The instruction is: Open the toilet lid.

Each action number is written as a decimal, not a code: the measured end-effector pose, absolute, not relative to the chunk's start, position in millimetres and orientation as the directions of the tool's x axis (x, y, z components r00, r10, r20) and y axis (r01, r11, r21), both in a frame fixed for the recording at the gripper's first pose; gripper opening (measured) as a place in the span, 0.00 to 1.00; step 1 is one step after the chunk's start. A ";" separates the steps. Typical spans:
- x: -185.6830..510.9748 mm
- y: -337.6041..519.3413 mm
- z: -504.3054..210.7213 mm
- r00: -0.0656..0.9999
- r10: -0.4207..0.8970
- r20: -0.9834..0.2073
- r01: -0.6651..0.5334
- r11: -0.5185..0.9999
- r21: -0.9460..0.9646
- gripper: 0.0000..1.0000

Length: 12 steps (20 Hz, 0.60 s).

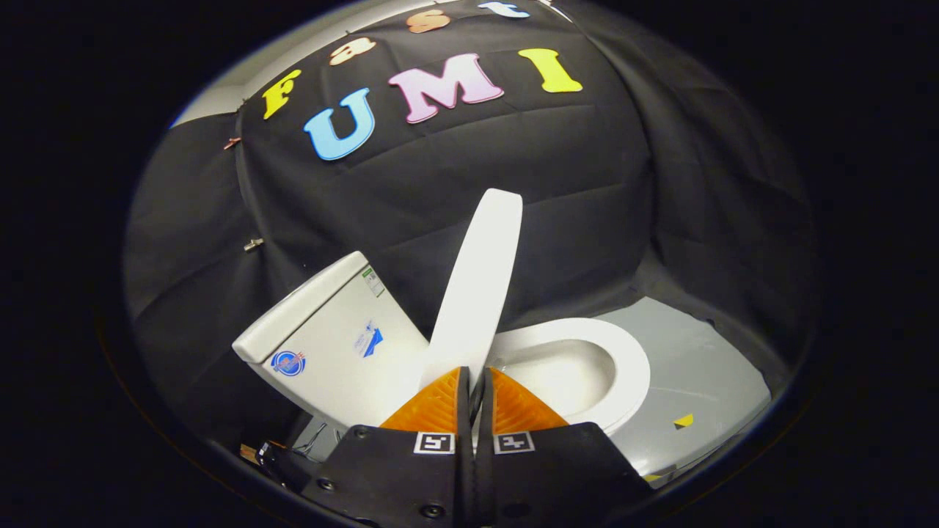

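A black cloth wall (455, 198) was seen draped in folds behind everything, from nine o'clock round to three o'clock. A small metal clip (254, 244) was fastened on it at about ten o'clock. A grey floor panel (704, 374) was laid at about four o'clock, with a small yellow-and-black marker (684, 421) stuck on it.

Camera rides on the gripper (474, 375), looking forward along its jaws, tilted sideways, sitting close to the toilet lid (478, 279), perhaps touching it.
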<state>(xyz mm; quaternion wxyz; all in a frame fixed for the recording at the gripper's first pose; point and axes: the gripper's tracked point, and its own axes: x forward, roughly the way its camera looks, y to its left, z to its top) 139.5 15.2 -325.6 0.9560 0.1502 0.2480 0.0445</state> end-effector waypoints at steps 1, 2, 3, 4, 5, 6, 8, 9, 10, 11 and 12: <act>141.6 27.0 -318.5 0.876 0.168 -0.452 -0.033 0.956 0.292 0.05; 141.7 39.9 -310.5 0.879 0.182 -0.441 -0.058 0.959 0.279 0.05; 143.5 54.6 -303.8 0.882 0.199 -0.428 -0.087 0.960 0.267 0.05; 144.1 67.4 -297.9 0.883 0.215 -0.417 -0.113 0.960 0.256 0.05; 145.8 80.6 -292.7 0.883 0.231 -0.409 -0.136 0.959 0.248 0.05; 146.7 92.4 -289.3 0.882 0.248 -0.400 -0.160 0.957 0.240 0.05; 148.8 114.9 -282.7 0.879 0.277 -0.387 -0.200 0.953 0.227 0.05; 148.8 124.7 -281.2 0.877 0.292 -0.383 -0.217 0.950 0.227 0.05; 148.8 134.3 -279.9 0.873 0.305 -0.381 -0.229 0.945 0.232 0.05; 148.8 143.0 -279.7 0.867 0.320 -0.382 -0.243 0.941 0.237 0.05; 150.0 150.6 -278.9 0.863 0.331 -0.383 -0.255 0.938 0.235 0.05</act>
